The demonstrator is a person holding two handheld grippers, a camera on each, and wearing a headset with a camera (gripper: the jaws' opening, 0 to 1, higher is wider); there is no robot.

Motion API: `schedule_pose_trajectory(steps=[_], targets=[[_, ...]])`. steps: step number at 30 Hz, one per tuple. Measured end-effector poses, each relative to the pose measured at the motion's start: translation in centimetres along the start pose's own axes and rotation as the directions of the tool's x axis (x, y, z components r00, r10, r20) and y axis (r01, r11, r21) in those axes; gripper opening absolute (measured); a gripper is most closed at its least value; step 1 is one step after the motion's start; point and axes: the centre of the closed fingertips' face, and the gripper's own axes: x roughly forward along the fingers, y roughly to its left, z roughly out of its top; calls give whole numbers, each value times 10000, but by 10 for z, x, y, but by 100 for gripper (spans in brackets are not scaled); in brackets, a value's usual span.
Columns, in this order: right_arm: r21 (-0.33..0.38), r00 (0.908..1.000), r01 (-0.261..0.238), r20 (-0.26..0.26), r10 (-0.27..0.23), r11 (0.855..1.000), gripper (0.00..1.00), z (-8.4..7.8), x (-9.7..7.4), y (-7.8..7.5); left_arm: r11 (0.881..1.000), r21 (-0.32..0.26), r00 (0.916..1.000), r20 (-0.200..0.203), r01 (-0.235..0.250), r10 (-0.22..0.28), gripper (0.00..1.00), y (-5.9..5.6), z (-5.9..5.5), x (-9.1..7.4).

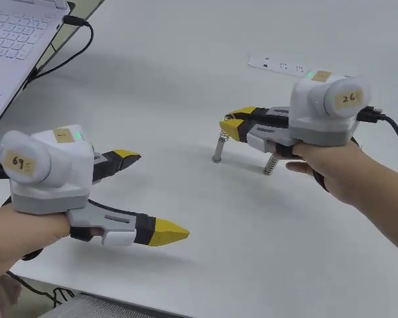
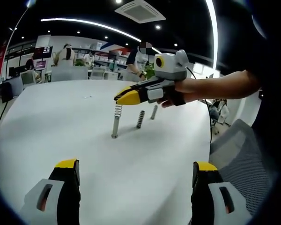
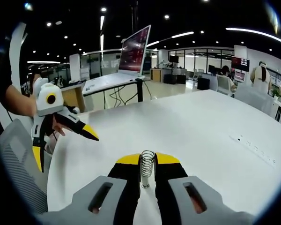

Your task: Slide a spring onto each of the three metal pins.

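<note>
My right gripper (image 1: 233,123) is shut on a spring (image 3: 147,169) that sits on the top part of an upright metal pin (image 1: 217,154); the pin's lower shaft is bare. In the left gripper view that spring (image 2: 117,110) rides high on the nearest pin (image 2: 115,127). A second pin (image 2: 140,119) carries a spring along its length, also seen under the hand (image 1: 270,163). A third pin (image 2: 153,112) stands behind it. My left gripper (image 1: 149,195) hovers open near the table's front left, well apart from the pins, with nothing between its jaws.
A laptop (image 1: 13,40) with a black cable (image 1: 76,53) sits at the far left of the white table (image 1: 186,79). A white power strip (image 1: 285,66) lies at the back. A grey chair (image 2: 239,150) stands beside the table.
</note>
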Motion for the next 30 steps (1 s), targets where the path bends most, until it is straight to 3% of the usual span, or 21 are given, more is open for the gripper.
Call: schedule_pose_trajectory(steps=[17, 30], targets=[[97, 9997, -102, -206, 104, 9999, 8, -9, 6, 5, 10000, -67, 10000, 3, 17, -17, 98, 0, -4, 0], [-91, 9917, -182, -1271, 169, 9998, 8, -48, 21, 16, 10000, -63, 10000, -85, 34, -35, 98, -1, -6, 1]])
